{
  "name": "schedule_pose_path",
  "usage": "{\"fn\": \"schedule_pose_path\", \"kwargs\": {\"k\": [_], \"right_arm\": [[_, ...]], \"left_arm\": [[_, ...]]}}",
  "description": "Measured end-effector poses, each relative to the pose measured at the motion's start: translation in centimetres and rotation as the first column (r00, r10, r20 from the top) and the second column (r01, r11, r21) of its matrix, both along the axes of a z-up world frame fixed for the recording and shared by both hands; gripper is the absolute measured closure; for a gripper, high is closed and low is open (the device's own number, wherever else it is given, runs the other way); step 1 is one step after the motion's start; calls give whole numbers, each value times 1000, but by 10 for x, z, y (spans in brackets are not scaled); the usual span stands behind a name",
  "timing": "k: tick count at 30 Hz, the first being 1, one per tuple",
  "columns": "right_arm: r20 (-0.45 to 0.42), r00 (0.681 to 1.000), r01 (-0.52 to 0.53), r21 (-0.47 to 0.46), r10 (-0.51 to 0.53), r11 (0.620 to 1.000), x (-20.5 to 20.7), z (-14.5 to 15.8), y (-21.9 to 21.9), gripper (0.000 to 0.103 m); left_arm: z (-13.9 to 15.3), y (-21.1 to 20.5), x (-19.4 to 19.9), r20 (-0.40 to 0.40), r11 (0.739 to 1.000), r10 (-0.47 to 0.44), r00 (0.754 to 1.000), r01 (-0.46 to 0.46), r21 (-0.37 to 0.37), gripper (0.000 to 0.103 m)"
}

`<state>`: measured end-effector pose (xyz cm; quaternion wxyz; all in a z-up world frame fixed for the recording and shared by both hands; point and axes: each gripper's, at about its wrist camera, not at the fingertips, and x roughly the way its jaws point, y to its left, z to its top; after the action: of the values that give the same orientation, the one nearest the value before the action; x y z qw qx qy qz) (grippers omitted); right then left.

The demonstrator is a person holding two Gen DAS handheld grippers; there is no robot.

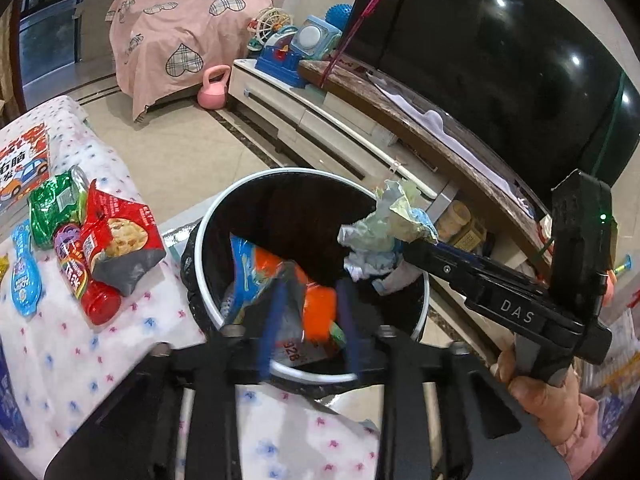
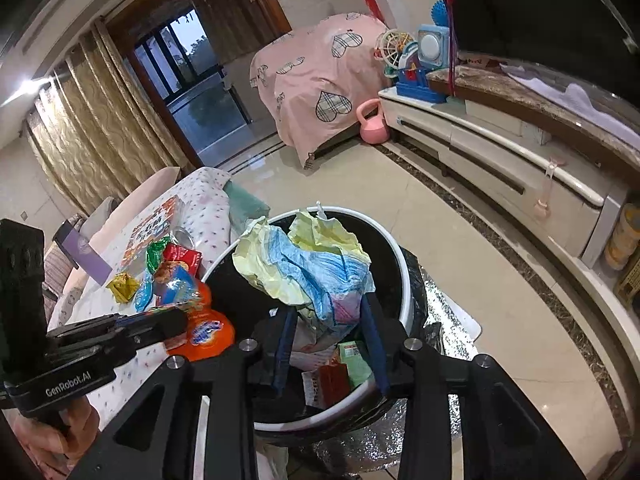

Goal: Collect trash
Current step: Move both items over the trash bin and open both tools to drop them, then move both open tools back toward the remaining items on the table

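Observation:
A round bin (image 1: 210, 300) with a white rim and black liner stands beside the table; it also shows in the right wrist view (image 2: 406, 300). My left gripper (image 1: 312, 300) is shut on an orange and blue snack wrapper (image 1: 316, 308) over the bin's mouth; the wrapper also shows in the right wrist view (image 2: 206, 330). My right gripper (image 2: 330, 312) is shut on a crumpled yellow and blue paper wad (image 2: 304, 264) above the bin; the wad also shows in the left wrist view (image 1: 384, 232). More wrappers (image 2: 340, 368) lie inside the bin.
A table with a dotted white cloth (image 1: 80, 352) holds red (image 1: 116, 236), green (image 1: 54, 208) and blue (image 1: 25, 276) snack packs and a booklet (image 1: 24, 168). A TV cabinet (image 1: 320, 120), toys (image 1: 292, 48), a pink kettlebell (image 1: 214, 92) and a covered bed (image 1: 180, 28) stand beyond.

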<state>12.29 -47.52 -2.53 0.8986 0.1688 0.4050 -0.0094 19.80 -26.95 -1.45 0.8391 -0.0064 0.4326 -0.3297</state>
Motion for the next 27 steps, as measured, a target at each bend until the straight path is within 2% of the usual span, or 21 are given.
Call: {"fn": "schedule_pose_path", "kwargs": {"k": [1, 4, 8, 13, 27], "right_arm": [[2, 1000, 3, 8, -3, 1000, -1, -1, -2, 53], [9, 1000, 13, 26, -14, 1000, -5, -1, -5, 37], [17, 1000, 10, 46, -10, 999, -10, -1, -3, 35], [19, 1000, 13, 42, -14, 999, -12, -1, 3, 19], [28, 1000, 11, 42, -13, 999, -20, 6, 16, 19]], "left_arm": [[0, 1, -1, 1, 1000, 7, 1000, -7, 1, 56], [0, 10, -6, -3, 1000, 26, 1000, -26, -11, 48], [-5, 27, -11, -20, 998, 58, 998, -58, -26, 43], [-13, 52, -17, -46, 994, 103, 994, -104, -29, 41], [-20, 104, -22, -73, 978, 201, 977, -205, -43, 40]]}}
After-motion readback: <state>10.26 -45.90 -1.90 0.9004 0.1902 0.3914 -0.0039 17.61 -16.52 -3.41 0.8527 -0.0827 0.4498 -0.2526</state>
